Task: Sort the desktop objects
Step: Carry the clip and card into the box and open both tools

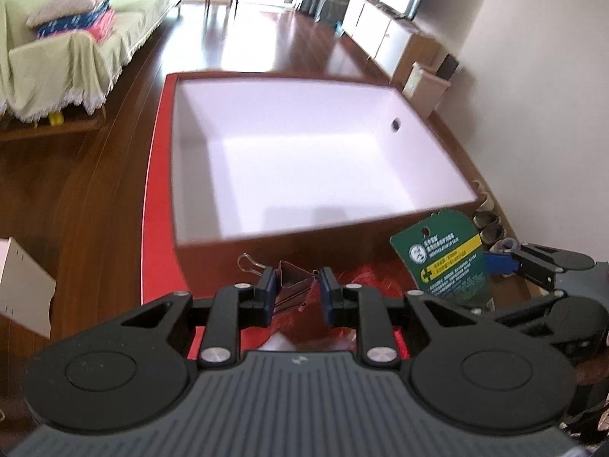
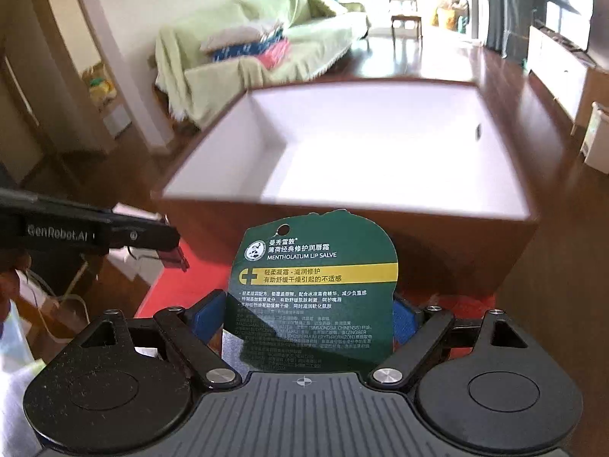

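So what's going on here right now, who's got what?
A person is working two handheld grippers. The left gripper is shut on a metal binder clip; the right gripper is shut on a green Mentholatum lip salve card. Both are held in front of the open brown box with a white interior, which holds nothing visible, over a red surface.

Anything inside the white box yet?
Nothing visible in the box: bare white floor and walls. Its near inside wall is hidden. The clip and card are outside it, in the grippers.

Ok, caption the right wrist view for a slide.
Right tool grips a green lip salve card before an empty white-lined box.
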`<state>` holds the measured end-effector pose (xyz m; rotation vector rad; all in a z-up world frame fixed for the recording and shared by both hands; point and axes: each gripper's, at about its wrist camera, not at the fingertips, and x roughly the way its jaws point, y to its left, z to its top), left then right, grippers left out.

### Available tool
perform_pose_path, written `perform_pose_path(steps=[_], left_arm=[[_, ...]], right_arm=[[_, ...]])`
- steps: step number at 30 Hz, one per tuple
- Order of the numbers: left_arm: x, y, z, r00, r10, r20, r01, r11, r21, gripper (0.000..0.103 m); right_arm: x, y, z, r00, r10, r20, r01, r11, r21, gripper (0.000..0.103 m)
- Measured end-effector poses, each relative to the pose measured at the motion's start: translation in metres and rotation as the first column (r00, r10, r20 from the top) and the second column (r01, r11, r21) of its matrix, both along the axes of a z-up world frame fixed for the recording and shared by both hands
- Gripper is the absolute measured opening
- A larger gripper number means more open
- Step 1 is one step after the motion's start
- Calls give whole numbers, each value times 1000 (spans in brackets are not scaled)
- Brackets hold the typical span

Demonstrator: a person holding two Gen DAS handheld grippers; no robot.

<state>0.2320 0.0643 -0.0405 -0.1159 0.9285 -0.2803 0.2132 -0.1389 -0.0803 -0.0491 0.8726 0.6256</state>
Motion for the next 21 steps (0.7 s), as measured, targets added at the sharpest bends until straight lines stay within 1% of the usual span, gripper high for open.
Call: perform_pose_path(steps=[4, 7, 10, 12, 14, 17, 21], left_arm=[[13, -9, 20, 998, -18, 54, 18, 1000, -9, 20], [28, -15, 31, 995, -26, 93, 27, 1000, -14, 20], [49, -22, 36, 992, -30, 122, 31, 1000, -3, 20], [65, -25, 35, 991, -32, 128, 33, 999, -1, 20], [81, -29, 33, 991, -34, 128, 35, 999, -3, 20], [100, -34, 27, 990, -47, 131, 46, 999, 14, 20], [128, -39, 10, 992, -71, 107, 67, 997, 36, 20]], right_arm=[[14, -10, 25, 998, -35, 44, 32, 998, 52, 86], [33, -13, 39, 996, -57, 71, 51, 995, 84, 86], [56, -10, 44, 993, -73, 96, 64, 994, 93, 86], [72, -4, 46, 991, -79, 109, 69, 993, 99, 86], [88, 1, 45, 991, -83, 108, 72, 992, 100, 86], [112, 9, 36, 992, -83, 92, 75, 993, 88, 86], [143, 23, 16, 997, -74, 38, 72, 996, 47, 86]])
